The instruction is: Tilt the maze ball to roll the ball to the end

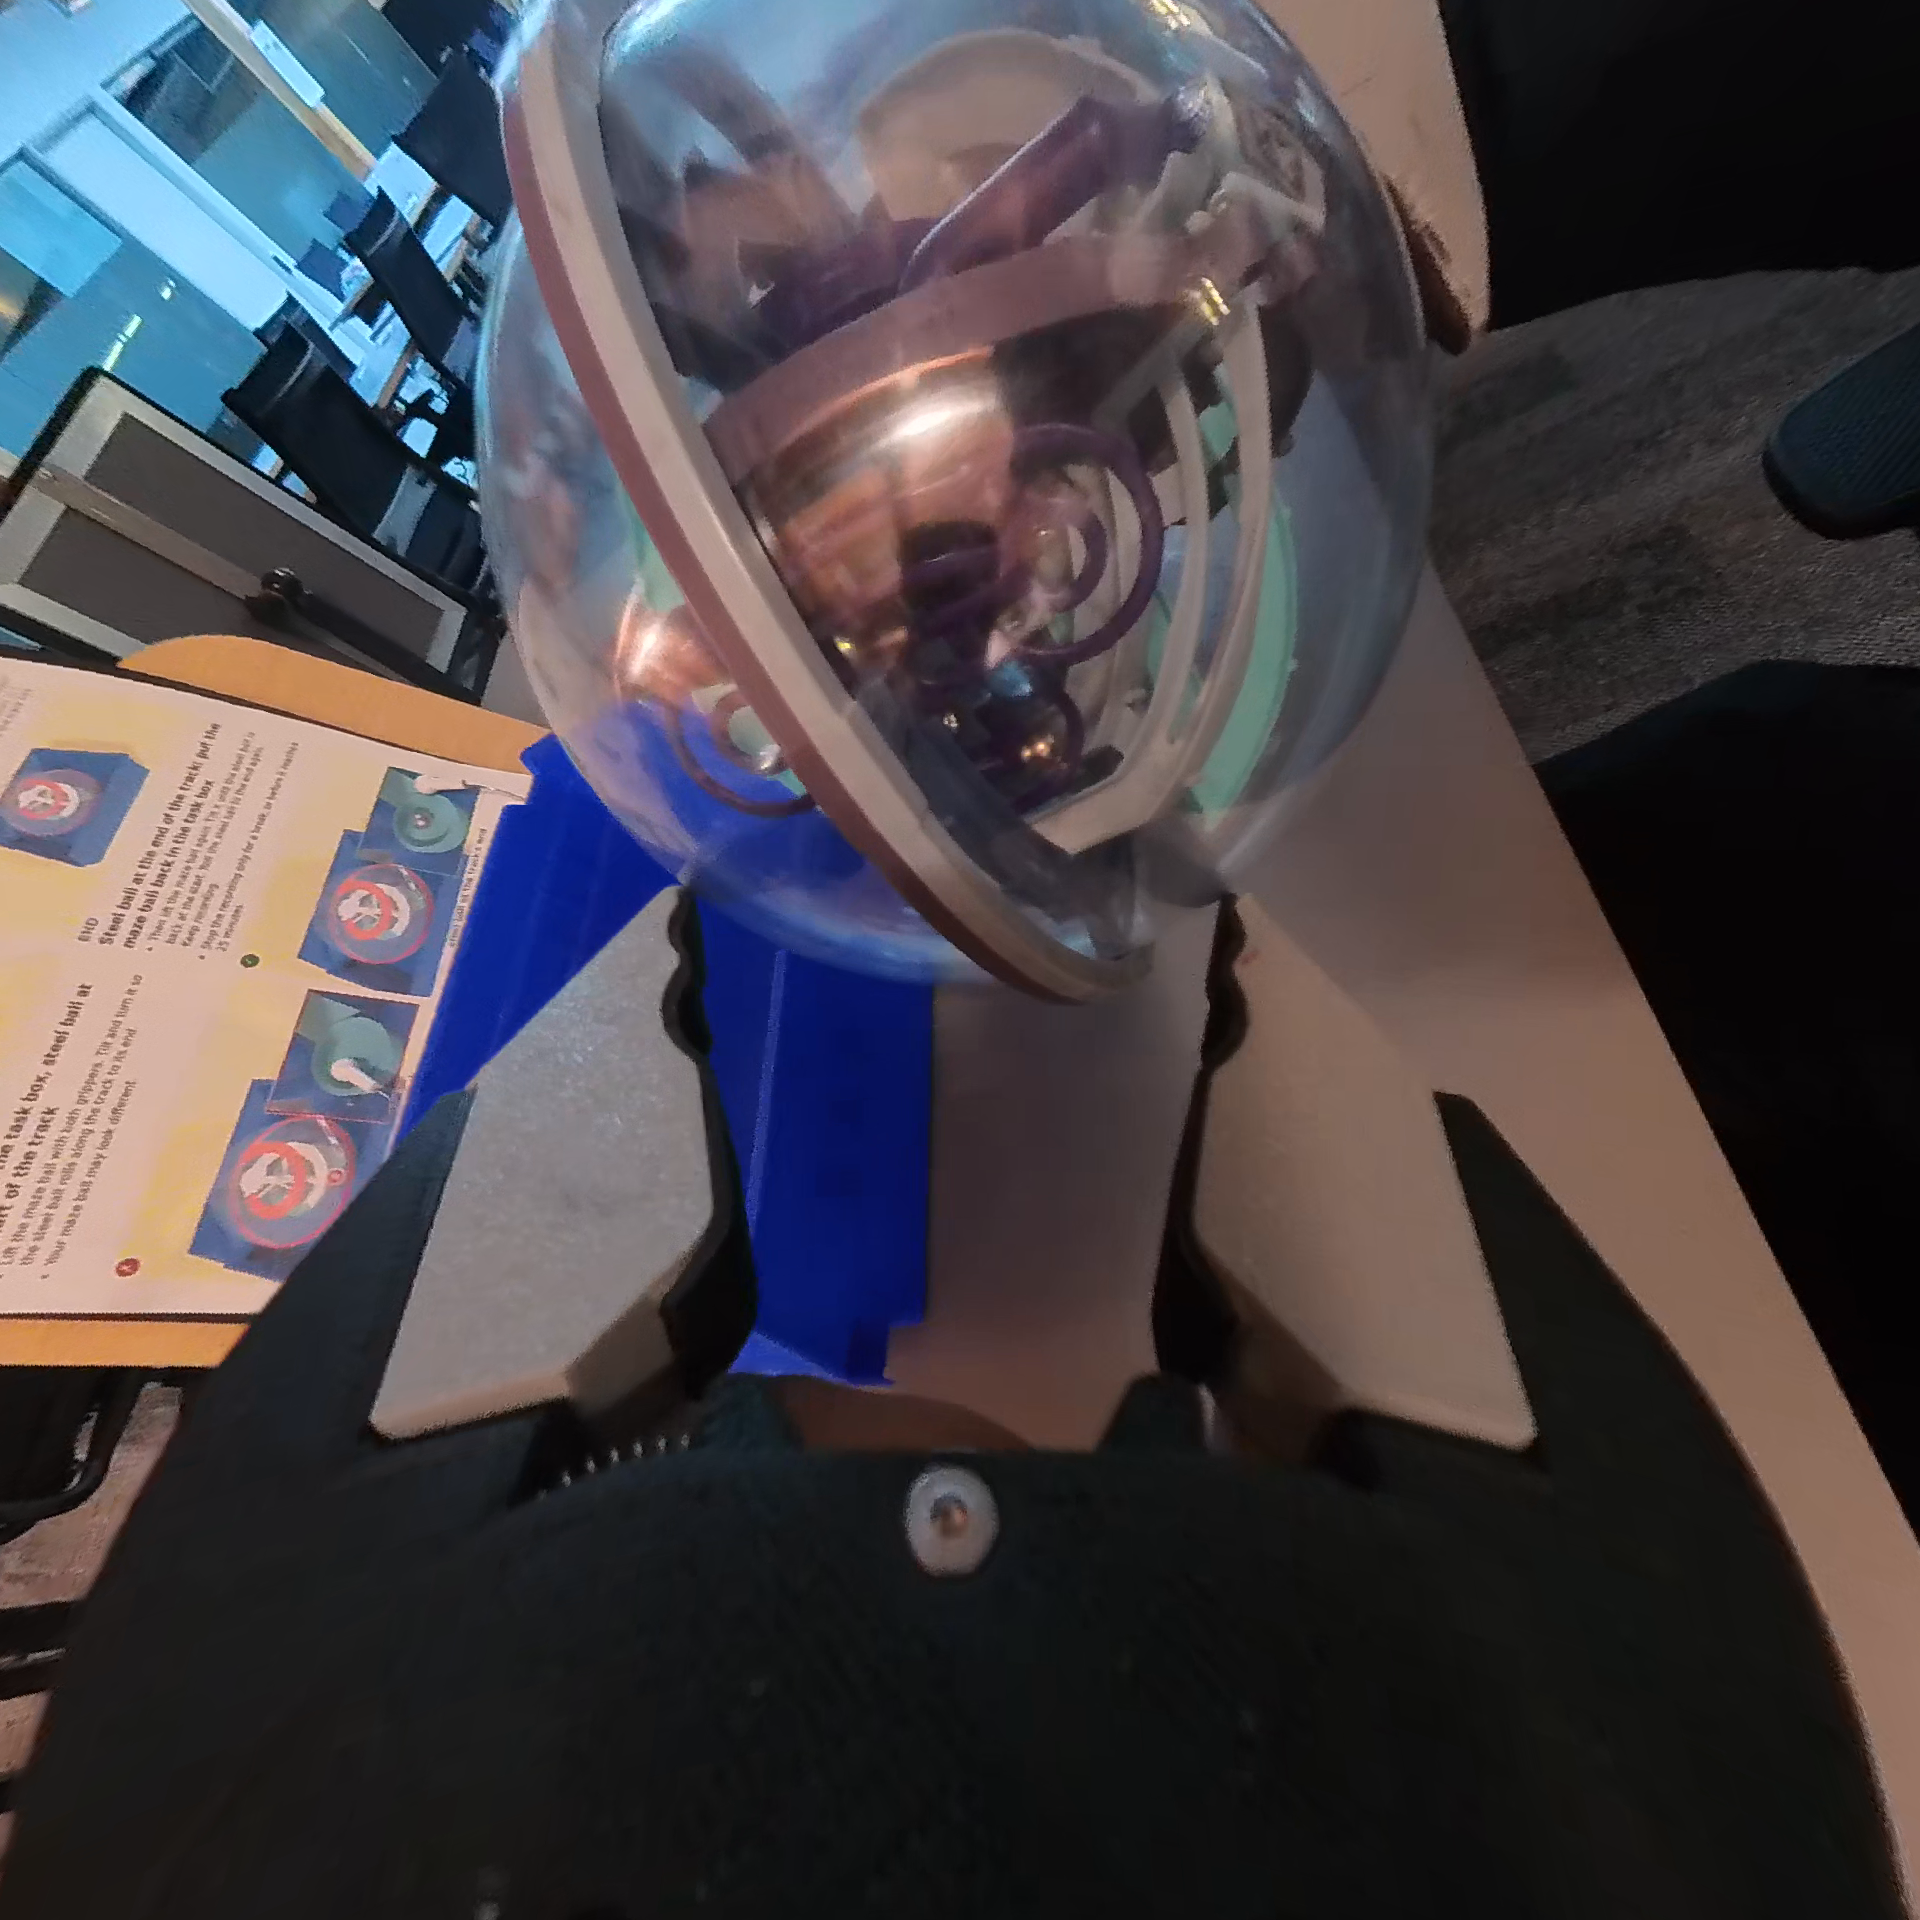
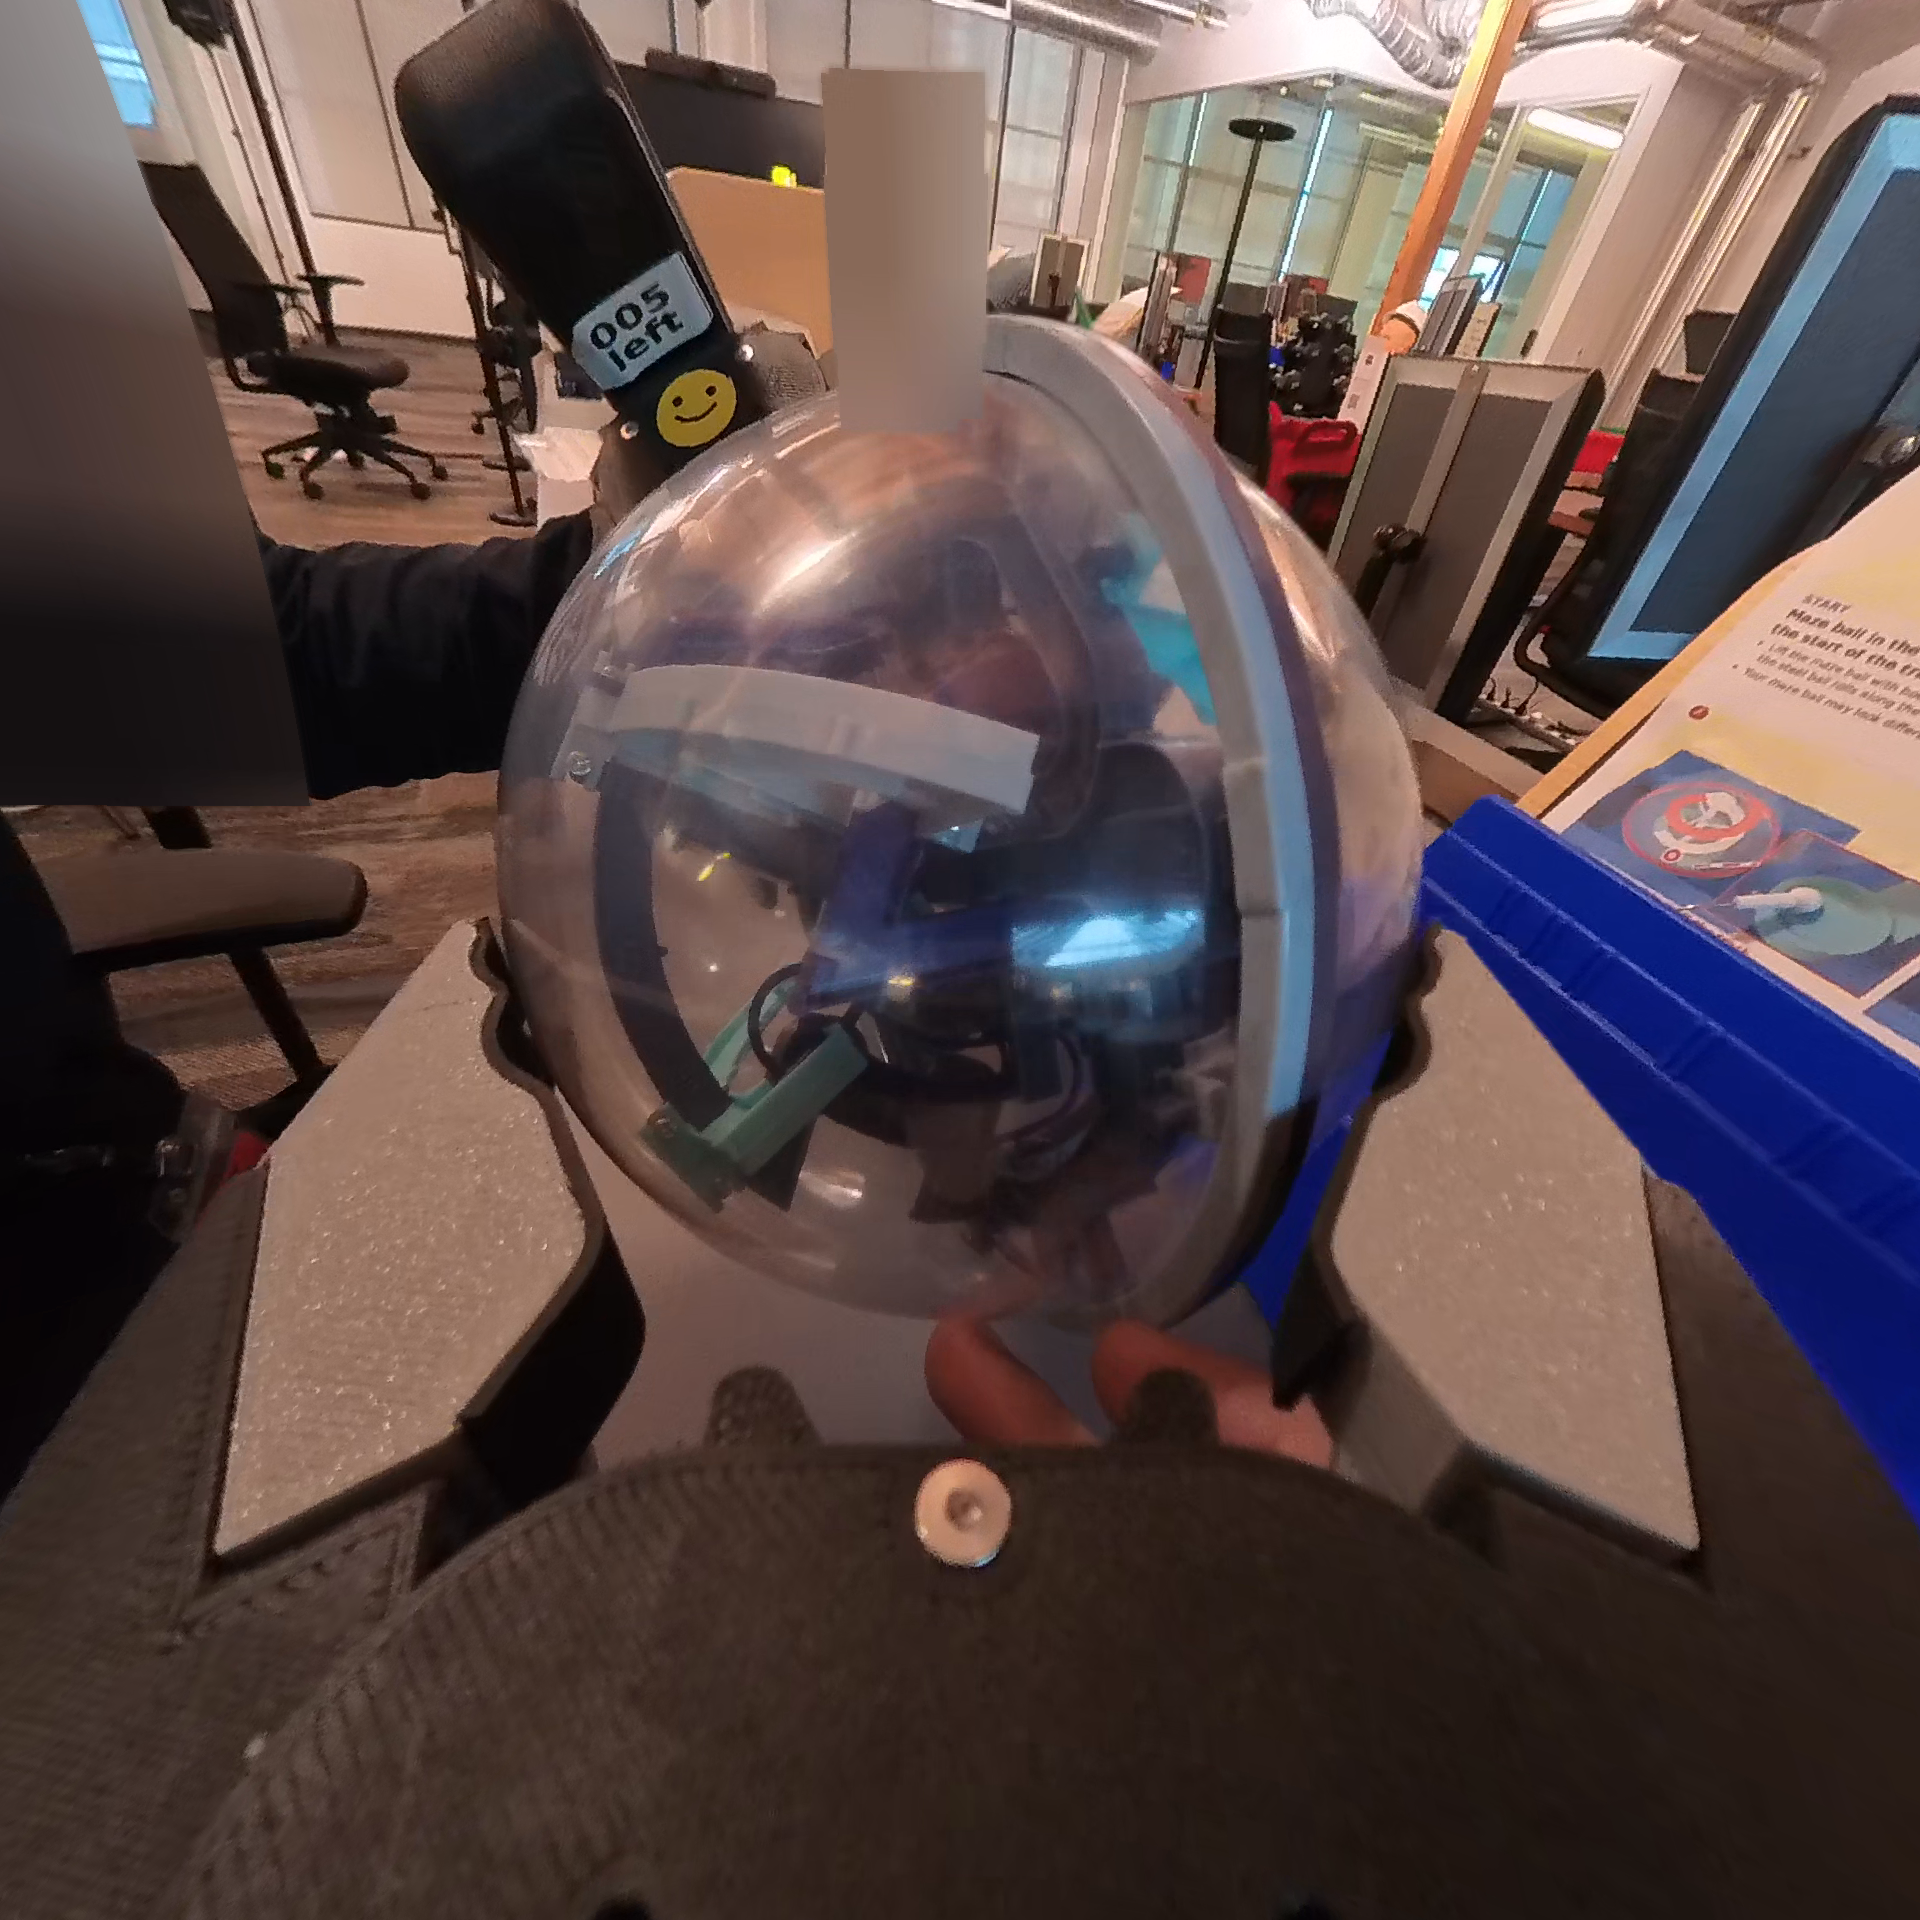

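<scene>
The maze ball point(image 1: 935, 468) is a clear sphere with a grey seam ring and purple, white and teal tracks inside. It is held in the air between both grippers. My left gripper point(image 1: 954, 925) presses its two fingertips against the sphere's lower part. In the right wrist view the maze ball point(image 2: 935, 883) fills the gap of my right gripper point(image 2: 956, 987), with a finger on each side of it. The left gripper's body point(image 2: 644, 312) shows behind the sphere, up and to the left. I cannot make out the small steel ball among the reflections.
A blue task box point(image 1: 821, 1143) sits under the sphere on the white table point(image 1: 1351, 1091), also in the right wrist view point(image 2: 1662, 1039). A printed instruction sheet point(image 1: 208, 987) lies on cardboard beside it. A person's dark sleeve point(image 2: 416, 644) and office chairs point(image 2: 332, 374) are behind.
</scene>
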The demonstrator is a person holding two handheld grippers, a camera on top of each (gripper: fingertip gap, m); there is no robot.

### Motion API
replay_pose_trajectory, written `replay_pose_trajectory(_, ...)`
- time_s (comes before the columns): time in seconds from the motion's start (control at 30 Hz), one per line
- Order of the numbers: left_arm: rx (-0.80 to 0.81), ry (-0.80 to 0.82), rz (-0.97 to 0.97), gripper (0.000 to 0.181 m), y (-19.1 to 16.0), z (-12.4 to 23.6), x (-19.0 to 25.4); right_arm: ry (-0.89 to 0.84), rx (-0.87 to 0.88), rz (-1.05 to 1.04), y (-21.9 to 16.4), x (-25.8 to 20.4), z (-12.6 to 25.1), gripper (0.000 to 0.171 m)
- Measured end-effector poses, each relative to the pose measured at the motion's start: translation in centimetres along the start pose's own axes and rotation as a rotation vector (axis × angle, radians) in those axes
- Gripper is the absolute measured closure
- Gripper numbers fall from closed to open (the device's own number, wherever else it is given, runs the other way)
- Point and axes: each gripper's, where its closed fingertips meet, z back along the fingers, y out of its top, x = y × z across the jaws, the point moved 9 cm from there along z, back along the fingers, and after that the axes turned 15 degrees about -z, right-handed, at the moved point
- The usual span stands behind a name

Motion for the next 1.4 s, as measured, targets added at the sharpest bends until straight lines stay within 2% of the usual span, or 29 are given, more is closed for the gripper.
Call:
replay_pose_trajectory(0.67,0.062,-0.027,0.158,0.086,-1.3,-1.2,2.7,0.007,-0.102,-0.129,-1.5,-0.2,0.0,0.014)
replay_pose_trajectory(1.4,0.041,-0.059,0.158,0.084,-0.1,0.9,2.4,0.153,0.062,-0.292,-3.8,0.2,-0.7,0.014)
